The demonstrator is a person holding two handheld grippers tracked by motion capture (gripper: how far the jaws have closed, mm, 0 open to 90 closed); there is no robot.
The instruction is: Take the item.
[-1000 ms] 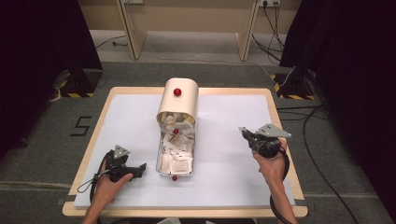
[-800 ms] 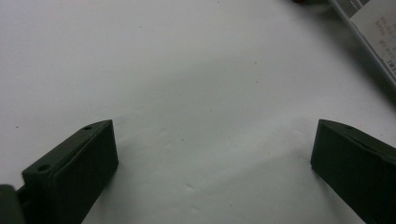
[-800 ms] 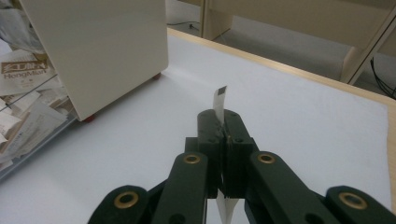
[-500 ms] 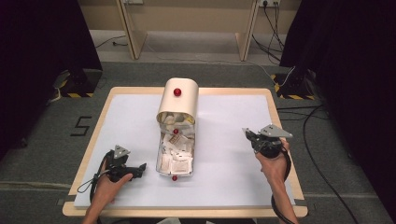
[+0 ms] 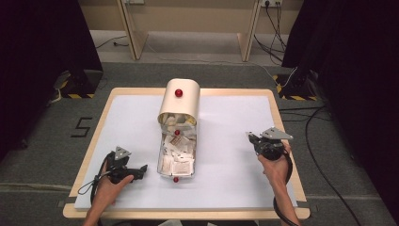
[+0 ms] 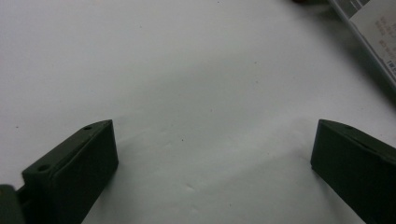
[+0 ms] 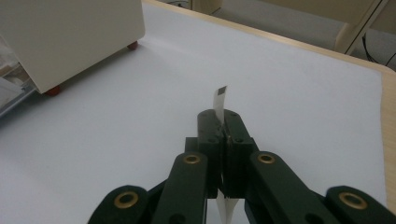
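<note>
Right hand-held gripper (image 7: 223,125) is drifting slightly toward 6 o'clock, clamping a paper sachet (image 7: 219,100) above the bench (image 5: 235,122). Left hand-held gripper (image 6: 210,154) is resting open. Advise keeping firm pressure while carrying.

This looks like a lab or recording room set up for tests, not a home. A single wooden table (image 5: 282,101) stands in the middle of the frame, its top covered by a plain white sheet (image 5: 226,122). The floor (image 5: 42,155) around it is grey carpet, with a number marked on it (image 5: 83,127) at the left. Black curtains (image 5: 37,56) close off the upper left and the right side. Yellow-and-black hazard tape (image 5: 75,95) marks stand bases at both sides. Cables (image 5: 320,136) trail over the floor at the right, up to wall sockets (image 5: 270,3) at the top.
</note>
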